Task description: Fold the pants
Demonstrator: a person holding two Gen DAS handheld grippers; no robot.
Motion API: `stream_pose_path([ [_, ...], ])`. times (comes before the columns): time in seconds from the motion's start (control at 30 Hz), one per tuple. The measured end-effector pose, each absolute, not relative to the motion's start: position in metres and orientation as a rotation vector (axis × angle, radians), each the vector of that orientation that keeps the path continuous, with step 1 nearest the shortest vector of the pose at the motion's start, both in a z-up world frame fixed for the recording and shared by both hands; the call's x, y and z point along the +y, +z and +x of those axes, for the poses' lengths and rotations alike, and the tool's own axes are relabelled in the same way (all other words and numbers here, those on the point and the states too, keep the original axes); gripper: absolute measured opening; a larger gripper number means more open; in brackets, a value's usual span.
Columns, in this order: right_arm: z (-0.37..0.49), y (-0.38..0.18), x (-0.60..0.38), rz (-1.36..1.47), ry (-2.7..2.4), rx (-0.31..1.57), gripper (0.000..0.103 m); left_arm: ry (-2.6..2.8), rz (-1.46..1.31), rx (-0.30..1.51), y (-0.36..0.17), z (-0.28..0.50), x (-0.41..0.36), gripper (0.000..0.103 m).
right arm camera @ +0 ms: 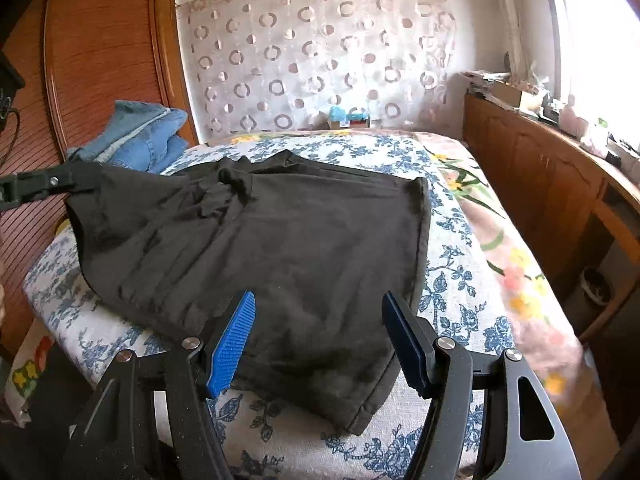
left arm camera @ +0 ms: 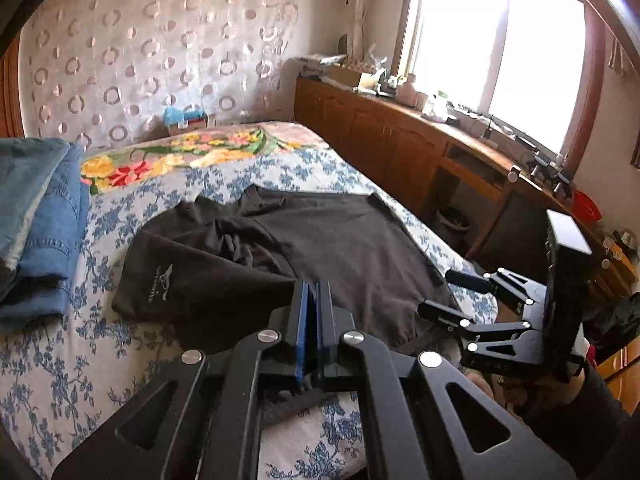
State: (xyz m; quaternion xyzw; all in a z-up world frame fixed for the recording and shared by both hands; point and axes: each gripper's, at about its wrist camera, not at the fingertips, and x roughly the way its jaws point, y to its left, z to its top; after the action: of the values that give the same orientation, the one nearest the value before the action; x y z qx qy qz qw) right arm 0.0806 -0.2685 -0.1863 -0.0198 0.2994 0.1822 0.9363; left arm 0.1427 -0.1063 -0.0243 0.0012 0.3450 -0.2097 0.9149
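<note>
Black pants (left arm camera: 320,240) lie partly folded across the floral bed sheet (left arm camera: 60,360), a small white logo (left arm camera: 160,284) on the near-left part. My left gripper (left arm camera: 312,320) is shut, blue pads pressed together, with black cloth trailing from beneath it. In the right wrist view the left gripper (right arm camera: 76,180) holds the left corner of the pants (right arm camera: 280,248) raised off the sheet (right arm camera: 460,280). My right gripper (right arm camera: 320,320) stands open above the near edge of the pants, nothing between its pads. From the left wrist view the right gripper (left arm camera: 448,296) sits at the pants' right edge.
Folded blue jeans (left arm camera: 40,220) (right arm camera: 144,140) are stacked at the bed's left. A wooden cabinet (left arm camera: 400,140) (right arm camera: 540,176) with clutter on top runs under the window along the right. A wooden headboard (right arm camera: 100,48) stands behind the jeans. A flowered blanket (left arm camera: 180,156) covers the far end.
</note>
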Motion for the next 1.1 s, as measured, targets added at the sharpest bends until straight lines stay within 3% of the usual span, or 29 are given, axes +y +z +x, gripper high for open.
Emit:
stream_pose_path([
  [0.03,0.081,-0.187,-0.268,-0.041,0.374,0.611,0.068,-0.429,0.002,0.707,-0.024,0.142,-0.105,0.003],
  [0.1,0.078,-0.186,-0.268,-0.039,0.380,0.609,0.068,-0.420,0.008,0.695,-0.021,0.139,-0.103,0.018],
  [0.17,0.078,-0.186,-0.267,-0.032,0.391,0.610,0.068,-0.404,0.010,0.675,-0.018,0.136,-0.098,0.046],
  [0.23,0.078,-0.187,-0.264,-0.028,0.401,0.610,0.068,-0.394,0.007,0.652,-0.015,0.131,-0.091,0.050],
  [0.37,0.079,-0.187,-0.257,-0.021,0.424,0.607,0.068,-0.364,-0.002,0.648,-0.020,0.125,-0.075,0.078],
  [0.67,0.077,-0.185,-0.238,-0.013,0.492,0.605,0.068,-0.279,-0.019,0.731,-0.063,0.125,-0.047,0.078],
  [1.1,0.089,-0.191,-0.202,-0.016,0.576,0.622,0.045,-0.227,0.002,0.844,-0.110,0.130,-0.039,0.078],
])
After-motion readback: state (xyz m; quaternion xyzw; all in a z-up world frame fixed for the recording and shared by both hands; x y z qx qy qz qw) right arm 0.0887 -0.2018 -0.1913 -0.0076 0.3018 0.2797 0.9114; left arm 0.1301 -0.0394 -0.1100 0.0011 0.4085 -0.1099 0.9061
